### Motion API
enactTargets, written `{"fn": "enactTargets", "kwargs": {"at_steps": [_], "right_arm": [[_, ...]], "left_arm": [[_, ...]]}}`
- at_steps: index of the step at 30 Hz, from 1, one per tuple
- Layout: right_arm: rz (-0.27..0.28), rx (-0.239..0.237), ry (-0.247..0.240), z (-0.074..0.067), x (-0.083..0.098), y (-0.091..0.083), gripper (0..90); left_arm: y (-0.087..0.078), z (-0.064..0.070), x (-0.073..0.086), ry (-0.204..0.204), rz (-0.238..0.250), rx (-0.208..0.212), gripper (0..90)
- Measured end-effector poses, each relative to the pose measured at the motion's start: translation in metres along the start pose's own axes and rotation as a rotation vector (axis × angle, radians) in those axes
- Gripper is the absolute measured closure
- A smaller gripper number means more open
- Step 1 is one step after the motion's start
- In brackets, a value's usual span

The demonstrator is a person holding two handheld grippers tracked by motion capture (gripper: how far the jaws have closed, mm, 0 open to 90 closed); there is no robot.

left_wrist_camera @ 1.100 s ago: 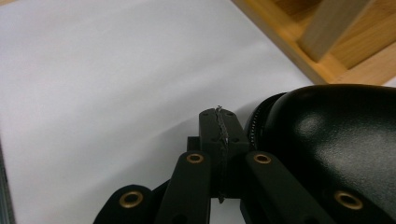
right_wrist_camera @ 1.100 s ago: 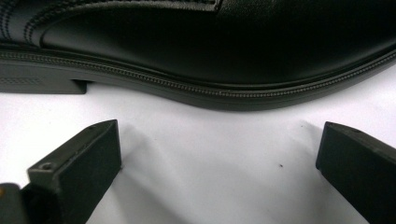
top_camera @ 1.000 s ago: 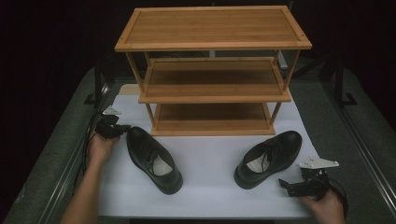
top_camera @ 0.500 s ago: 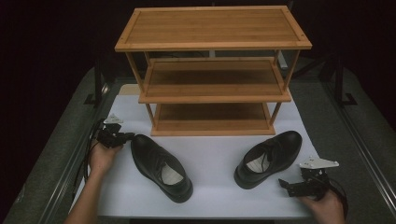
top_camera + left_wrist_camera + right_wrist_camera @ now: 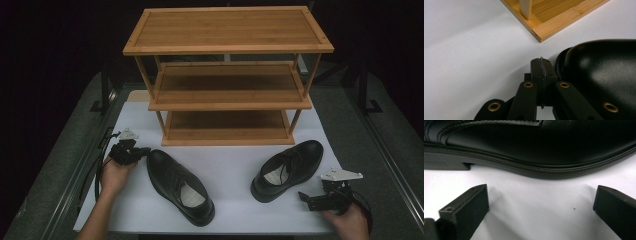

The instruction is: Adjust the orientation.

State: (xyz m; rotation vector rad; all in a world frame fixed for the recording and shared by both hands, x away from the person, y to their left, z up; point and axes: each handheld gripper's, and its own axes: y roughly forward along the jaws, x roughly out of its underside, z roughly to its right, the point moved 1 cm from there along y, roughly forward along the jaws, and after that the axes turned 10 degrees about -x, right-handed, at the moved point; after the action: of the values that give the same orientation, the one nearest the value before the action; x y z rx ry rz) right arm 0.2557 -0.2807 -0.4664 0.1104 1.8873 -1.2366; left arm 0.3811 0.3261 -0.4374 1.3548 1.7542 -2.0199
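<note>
A white table surface [image 5: 235,165] carries all items. Standing at its far half is a three-tier bamboo shoe rack [image 5: 227,75]; all three shelves are bare. In the left gripper view one front corner of the rack's bottom shelf and its post appear just beyond the jaw tips.

In front of the rack lie two black leather dress shoes, well apart. The left shoe [image 5: 179,185] lies diagonally, toe toward the rack's left front corner, heel toward the near edge, with a pale insole visible. The right shoe [image 5: 287,169] lies with its toe pointing to the far right and its heel toward the table centre; laces are visible.

The left gripper [image 5: 142,151] is held low in the person's left hand [image 5: 114,175], just beside the toe of the left shoe. In the left gripper view the jaws are pressed fully together with nothing between them, and the shoe's glossy toe sits immediately to their side; contact cannot be confirmed.

The right gripper [image 5: 306,199] is held in the right hand [image 5: 350,220] near the table's front right corner, just short of the right shoe. In the right gripper view its jaws stand wide apart, empty, facing the shoe's sole edge and heel.
</note>
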Motion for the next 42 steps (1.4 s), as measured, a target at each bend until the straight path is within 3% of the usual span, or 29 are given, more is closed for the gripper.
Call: {"fn": "enactTargets", "kwargs": {"at_steps": [9,12,17,24,31,42], "right_arm": [[0.001,-0.001,0.0,0.0,0.0,0.0,0.0],[0.0,0.0,0.0,0.0,0.0,0.0,0.0],[-0.001,0.0,0.002,0.0,0.0,0.0,0.0],[-0.001,-0.001,0.003,0.0,0.0,0.0,0.0],[-0.001,-0.002,0.003,0.0,0.0,0.0,0.0],[-0.001,-0.001,0.003,0.0,0.0,0.0,0.0]], "left_arm": [[-0.036,0.001,0.019,-0.019,0.02,-0.019,90.0],[-0.05,0.01,0.031,-0.026,0.03,0.002,90.0],[-0.067,0.037,0.049,-0.02,0.047,0.053,90.0],[-0.07,0.072,0.063,0.028,0.027,0.096,90.0],[-0.061,0.076,0.062,0.054,-0.002,0.102,90.0],[-0.054,0.074,0.053,0.076,-0.006,0.098,90.0]]}}
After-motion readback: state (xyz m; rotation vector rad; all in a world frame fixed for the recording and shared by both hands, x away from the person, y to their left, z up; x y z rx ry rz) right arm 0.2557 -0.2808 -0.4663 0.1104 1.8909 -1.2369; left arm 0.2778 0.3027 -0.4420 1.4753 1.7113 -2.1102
